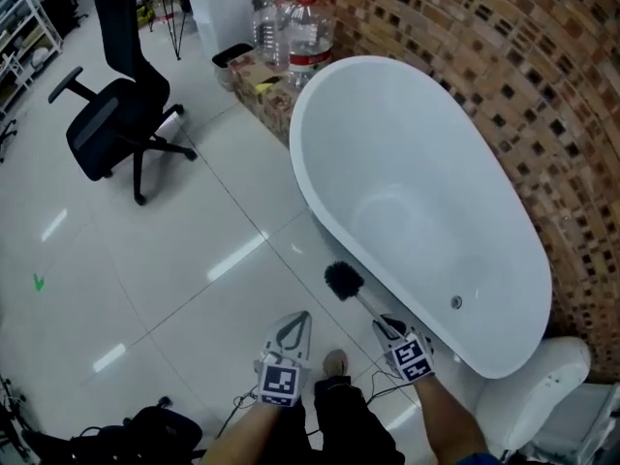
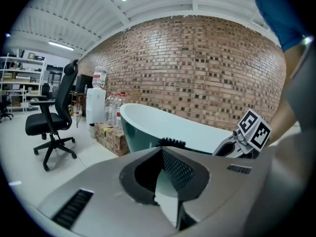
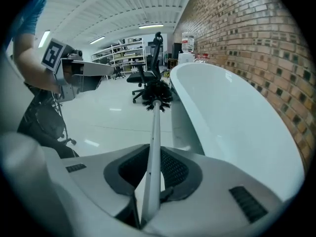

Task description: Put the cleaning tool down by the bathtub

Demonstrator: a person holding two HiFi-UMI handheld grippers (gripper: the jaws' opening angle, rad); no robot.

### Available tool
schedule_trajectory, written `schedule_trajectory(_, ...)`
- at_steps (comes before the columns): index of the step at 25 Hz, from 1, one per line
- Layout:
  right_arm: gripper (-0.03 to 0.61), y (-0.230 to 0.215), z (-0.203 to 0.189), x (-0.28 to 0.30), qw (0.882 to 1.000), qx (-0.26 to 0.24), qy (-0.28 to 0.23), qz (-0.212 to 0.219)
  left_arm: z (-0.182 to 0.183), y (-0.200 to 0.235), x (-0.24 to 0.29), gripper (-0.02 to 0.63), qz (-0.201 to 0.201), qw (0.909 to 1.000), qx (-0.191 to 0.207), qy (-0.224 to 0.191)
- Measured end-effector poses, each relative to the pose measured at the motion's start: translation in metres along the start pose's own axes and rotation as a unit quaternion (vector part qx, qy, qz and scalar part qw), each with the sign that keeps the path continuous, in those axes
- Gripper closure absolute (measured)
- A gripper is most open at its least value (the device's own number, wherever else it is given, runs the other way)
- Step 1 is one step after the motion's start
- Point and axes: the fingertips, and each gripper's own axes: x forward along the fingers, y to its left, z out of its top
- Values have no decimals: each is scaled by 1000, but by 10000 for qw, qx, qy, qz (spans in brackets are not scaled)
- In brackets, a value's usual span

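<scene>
The cleaning tool is a brush with a black bristle head (image 1: 343, 280) (image 3: 157, 94) on a pale straight handle (image 1: 373, 310) (image 3: 154, 147). My right gripper (image 1: 387, 325) (image 3: 150, 184) is shut on the handle, and the bristles hang low beside the outer wall of the white oval bathtub (image 1: 436, 163) (image 3: 232, 112). To its left, my left gripper (image 1: 295, 323) (image 2: 165, 181) is shut with nothing between its jaws. In the left gripper view the bristles (image 2: 173, 142) show against the tub (image 2: 148, 122), with the right gripper (image 2: 237, 147) beside them.
A black office chair (image 1: 111, 124) stands on the white tiled floor at the left. Large water bottles (image 1: 305, 32) and a cardboard box (image 1: 262, 90) sit beyond the tub's far end. A brick wall (image 1: 504, 56) curves behind the tub. A white fixture (image 1: 538, 386) is at the lower right.
</scene>
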Motion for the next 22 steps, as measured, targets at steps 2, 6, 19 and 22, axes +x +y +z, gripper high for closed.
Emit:
schedule_trajectory(2, 497, -4, -28, 39, 10000, -14, 97, -18, -43, 12, 16, 614, 95, 9999, -34, 101)
schedule_trajectory(6, 495, -12, -86, 105, 9992, 4, 405, 19, -121, 19, 40, 614, 189, 9992, -222, 256)
schedule_trajectory(19, 495, -19, -213, 293, 9939, -78, 1088, 153, -277, 62, 126, 614, 229, 9993, -133, 282)
schedule_trajectory(22, 494, -29, -233, 321, 9942, -134, 1061, 98, -298, 83, 147, 614, 169, 9995, 9, 258)
